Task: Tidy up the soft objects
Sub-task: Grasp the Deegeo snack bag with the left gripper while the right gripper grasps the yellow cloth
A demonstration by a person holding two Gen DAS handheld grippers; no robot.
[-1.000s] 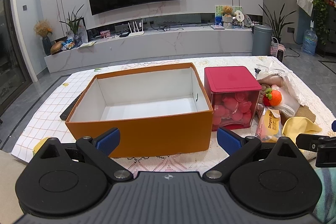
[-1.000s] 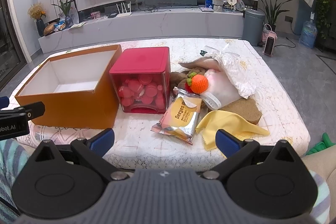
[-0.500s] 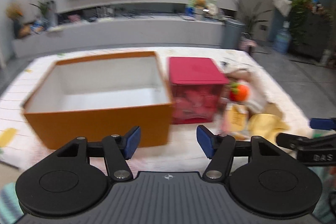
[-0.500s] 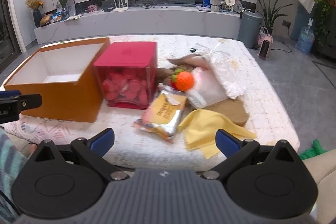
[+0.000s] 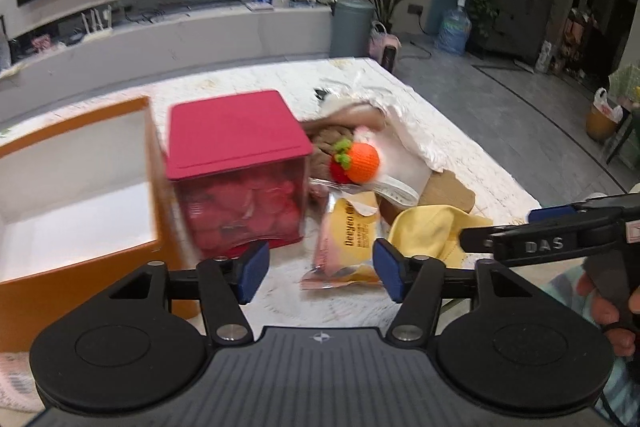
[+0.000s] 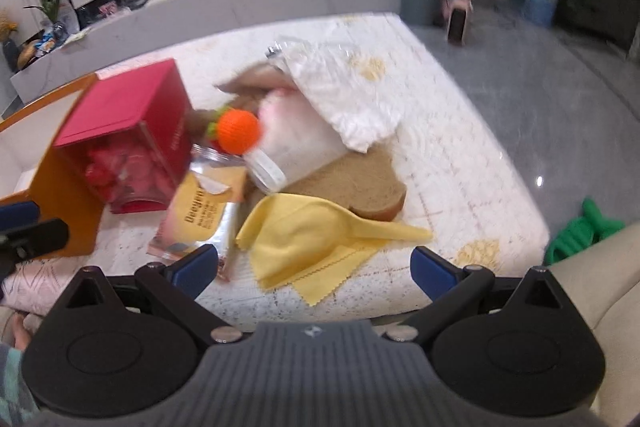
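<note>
L gripper (image 5: 318, 270) jaws apart, just narrowed a bit, nothing between; yellow foil snack pouch (image 5: 349, 239) just ahead. R gripper (image 6: 314, 269) jaws wide apart, empty; crumpled yellow cloth (image 6: 316, 239) just beyond, orange knit ball (image 6: 239, 130) farther ahead-left.

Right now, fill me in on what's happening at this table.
A person holds a hand-held gripper in each hand above a cluttered table. The left hand-held gripper is open and empty; its jaws have just been closing. The right hand-held gripper hangs wide open over the yellow cloth. Nothing is picked up yet, and the orange cardboard box sits empty.
</note>
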